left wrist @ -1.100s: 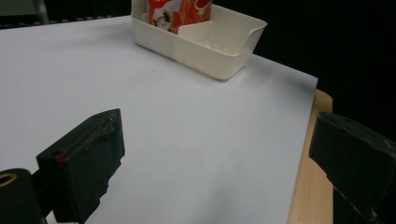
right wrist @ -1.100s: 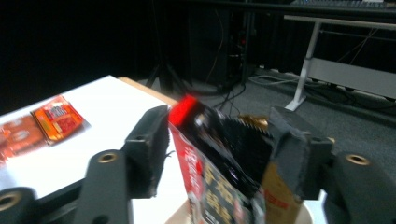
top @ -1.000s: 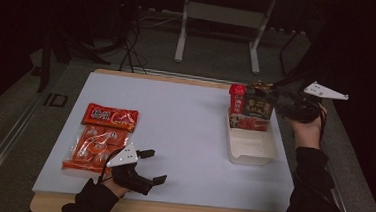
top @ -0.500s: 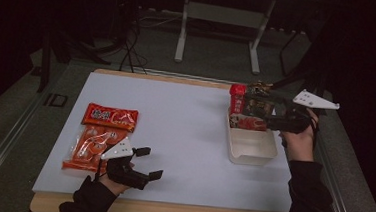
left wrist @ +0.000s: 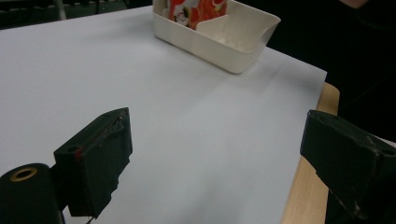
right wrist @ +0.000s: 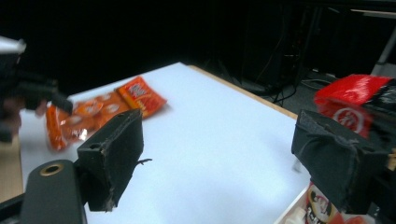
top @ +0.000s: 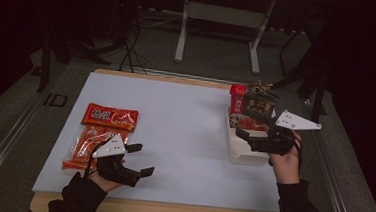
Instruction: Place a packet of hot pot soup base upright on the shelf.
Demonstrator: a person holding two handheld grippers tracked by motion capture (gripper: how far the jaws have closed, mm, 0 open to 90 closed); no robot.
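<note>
We see a smooth white sheet covering the tabletop, with a pale wooden edge showing along the near side. At its left lie two flat, glossy orange-red snack packets, crinkled plastic with printed pictures, one overlapping the other; the right gripper view shows them at the far corner of the sheet. At the right stands a cream-coloured rectangular plastic tray with rounded corners and a dividing wall inside; in the left gripper view the tray has one bare compartment towards us and a red printed packet standing in the other. In the high view upright packets fill the far end of the tray, one shiny red, one darker with a patterned face. The left tongs hover just over the sheet beside the near edge of the snack packets, touching nothing; their blocky black jaws, with scuffed, fuzzy pads, stand wide apart and have just been closing a little, with bare sheet between them. The right tongs hang over the tray, next to the upright packets; their jaws also stand wide, having just eased in slightly, and nothing is gripped between them. In the right gripper view a red packet rises behind the right-hand pad.
</note>
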